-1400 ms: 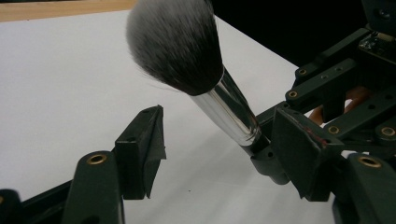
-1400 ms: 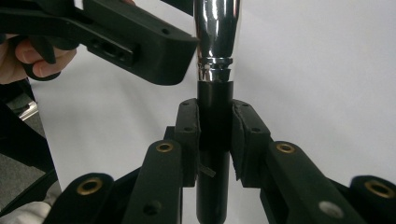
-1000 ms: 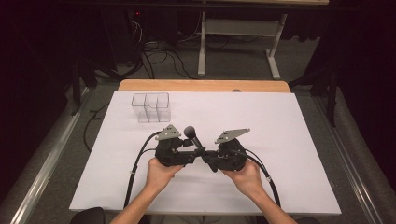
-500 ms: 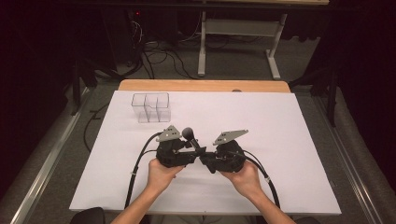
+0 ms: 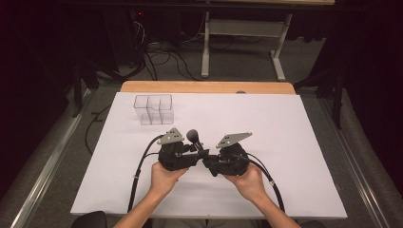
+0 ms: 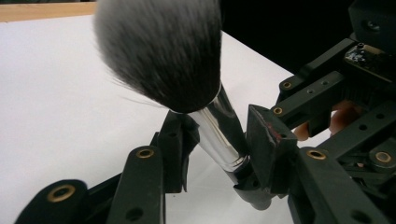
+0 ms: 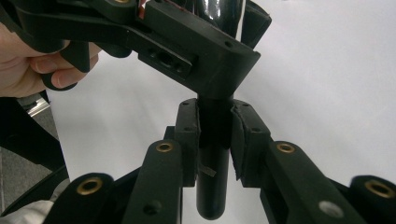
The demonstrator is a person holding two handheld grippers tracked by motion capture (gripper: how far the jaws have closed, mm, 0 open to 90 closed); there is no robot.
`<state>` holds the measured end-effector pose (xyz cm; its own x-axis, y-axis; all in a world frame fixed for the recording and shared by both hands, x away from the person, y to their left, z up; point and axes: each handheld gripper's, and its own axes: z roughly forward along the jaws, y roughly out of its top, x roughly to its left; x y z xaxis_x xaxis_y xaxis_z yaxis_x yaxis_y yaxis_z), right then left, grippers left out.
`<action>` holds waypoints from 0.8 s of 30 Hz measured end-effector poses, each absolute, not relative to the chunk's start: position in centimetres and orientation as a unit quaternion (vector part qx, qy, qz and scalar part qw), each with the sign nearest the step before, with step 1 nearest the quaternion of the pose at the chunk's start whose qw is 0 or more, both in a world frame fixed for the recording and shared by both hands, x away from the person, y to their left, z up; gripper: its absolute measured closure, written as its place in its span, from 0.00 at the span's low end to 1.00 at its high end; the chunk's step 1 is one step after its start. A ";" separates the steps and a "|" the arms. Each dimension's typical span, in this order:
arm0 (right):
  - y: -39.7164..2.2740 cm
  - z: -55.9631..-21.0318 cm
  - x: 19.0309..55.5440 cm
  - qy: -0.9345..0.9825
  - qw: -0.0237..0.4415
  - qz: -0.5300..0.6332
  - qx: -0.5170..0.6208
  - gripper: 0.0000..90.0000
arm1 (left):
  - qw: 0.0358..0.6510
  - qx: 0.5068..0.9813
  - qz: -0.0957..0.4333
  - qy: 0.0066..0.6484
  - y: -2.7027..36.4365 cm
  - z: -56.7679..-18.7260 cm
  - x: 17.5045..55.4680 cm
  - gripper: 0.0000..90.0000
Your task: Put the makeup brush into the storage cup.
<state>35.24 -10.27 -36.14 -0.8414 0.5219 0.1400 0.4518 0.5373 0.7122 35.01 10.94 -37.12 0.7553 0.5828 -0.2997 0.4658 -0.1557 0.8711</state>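
A person sits at a table covered with a white sheet, holding a black two-jaw gripper in each hand, the two tools meeting nose to nose near the middle of the sheet. Between them is a makeup brush with a round tuft of dark, grey-tipped bristles, a shiny silver collar and a black handle; it stands tilted, bristles up and leaning away from the person. The right gripper is closed tight on the black handle of the brush, one pad pressed against each side, and the end of the handle sticks out below the pads toward the camera. The left gripper has its jaws set around the silver collar just under the bristles; they have just been closing in on it and now stand narrow, the right-hand pad close against the metal, though it is hard to tell whether both pads are pressing yet. The left hand and the right hand come in from the near edge. A clear plastic box with compartments stands well apart, toward the far left of the sheet.
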 end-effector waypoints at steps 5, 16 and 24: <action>-10.2 -36.2 35.2 0.878 0.045 0.391 0.274 0.85 | 0.554 0.758 0.039 0.340 11.1 -37.1 35.1 0.71; -10.2 -36.4 35.1 0.878 0.048 0.396 0.266 0.84 | 0.559 0.763 0.022 0.324 10.9 -36.9 35.0 0.78; -10.3 -36.2 34.9 0.876 0.044 0.400 0.267 0.83 | 0.561 0.765 0.019 0.316 11.0 -36.5 35.0 0.78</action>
